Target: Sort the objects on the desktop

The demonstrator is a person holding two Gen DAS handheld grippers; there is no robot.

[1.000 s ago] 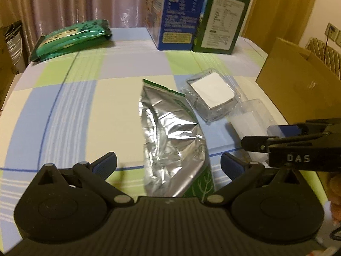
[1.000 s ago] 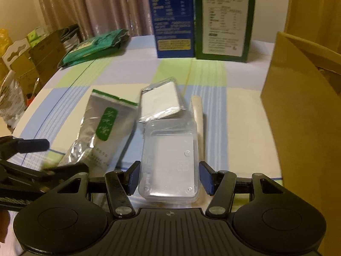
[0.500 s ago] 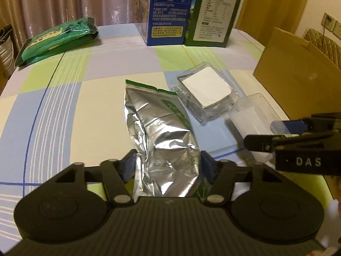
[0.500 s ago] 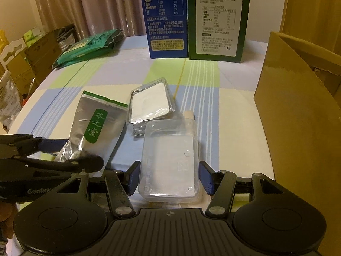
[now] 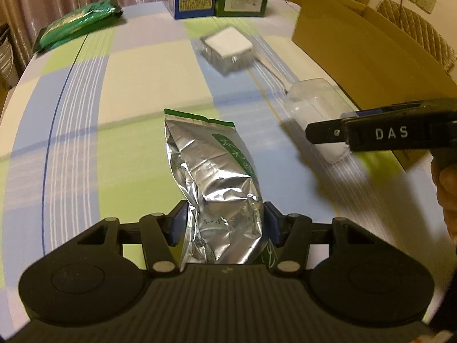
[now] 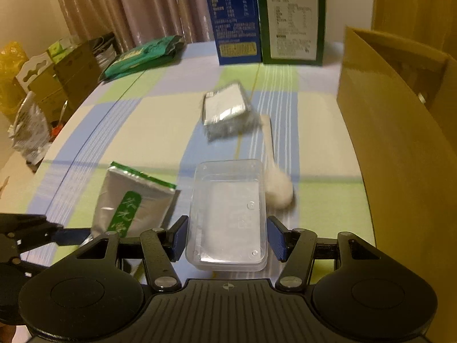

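Your left gripper (image 5: pixel 224 224) is clamped on the lower part of the silver foil pouch (image 5: pixel 217 177); both blue pads press against its crumpled sides, and the pouch stands out in front of the gripper with its green top edge pointing away from you. It seems lifted from the checked tablecloth (image 5: pixel 85 114), but how high I cannot tell. Your right gripper (image 6: pixel 227 237) has the clear plastic box (image 6: pixel 228 214) between its fingers, and the pads sit at the two long sides of the box, so it looks gripped there. From the right wrist camera the pouch (image 6: pixel 128 205) appears just to the left of the box, with the left gripper's finger (image 6: pixel 34 228) beside it. On the cloth near the box lies a white spoon-shaped object (image 6: pixel 275 183), its handle pointing toward the far side of the table. Farther ahead lies a small packet in clear wrapping (image 6: pixel 225 108), blurred in both views. At the far edge of the table stand a blue carton (image 6: pixel 235 20) and a green carton (image 6: pixel 291 18), touching side by side, and a green bag (image 6: pixel 142 55) lies to their left. An open cardboard box (image 6: pixel 400 120) stands on the right side of the table.
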